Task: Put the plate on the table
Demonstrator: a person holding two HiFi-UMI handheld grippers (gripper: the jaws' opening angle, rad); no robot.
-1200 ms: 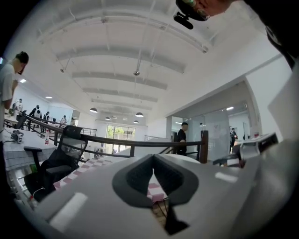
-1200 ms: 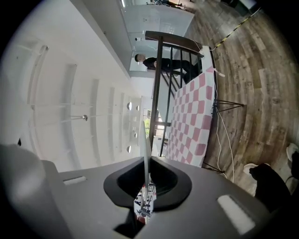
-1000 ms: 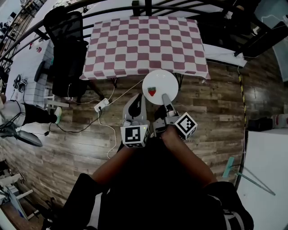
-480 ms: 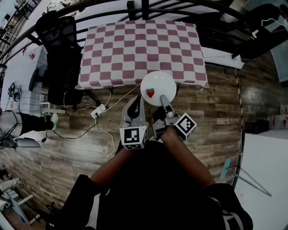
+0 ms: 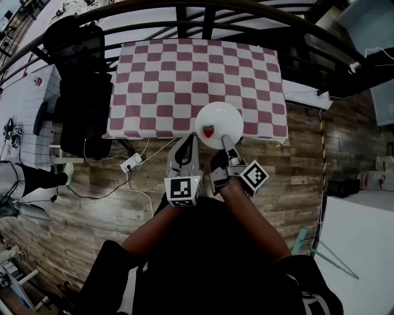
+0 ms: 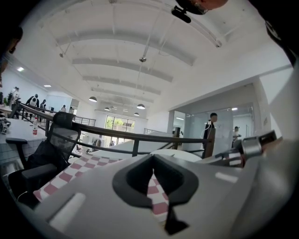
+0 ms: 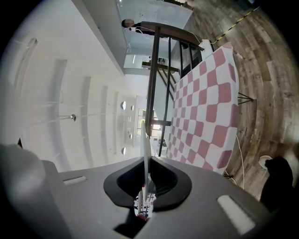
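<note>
A white plate (image 5: 218, 120) with a small red and green item (image 5: 209, 130) on it hangs over the near edge of the table with the red-and-white checked cloth (image 5: 184, 74). My right gripper (image 5: 226, 140) is shut on the plate's near rim. In the right gripper view the plate (image 7: 145, 154) shows edge-on, clamped between the jaws of that gripper (image 7: 145, 186), with the checked table (image 7: 205, 102) beyond. My left gripper (image 5: 189, 139) hovers just left of the plate, shut and holding nothing. In the left gripper view its jaws (image 6: 153, 161) meet, and the plate (image 6: 187, 155) lies behind them.
A black office chair (image 5: 86, 67) stands at the table's left end. A power strip with cables (image 5: 130, 163) lies on the wooden floor below it. A dark railing (image 5: 203, 12) runs behind the table. A white desk (image 5: 24, 104) stands at far left.
The plate and both grippers have come forward to the table. The plate was short of the cloth's near edge and now overlaps it. The right grip has held.
</note>
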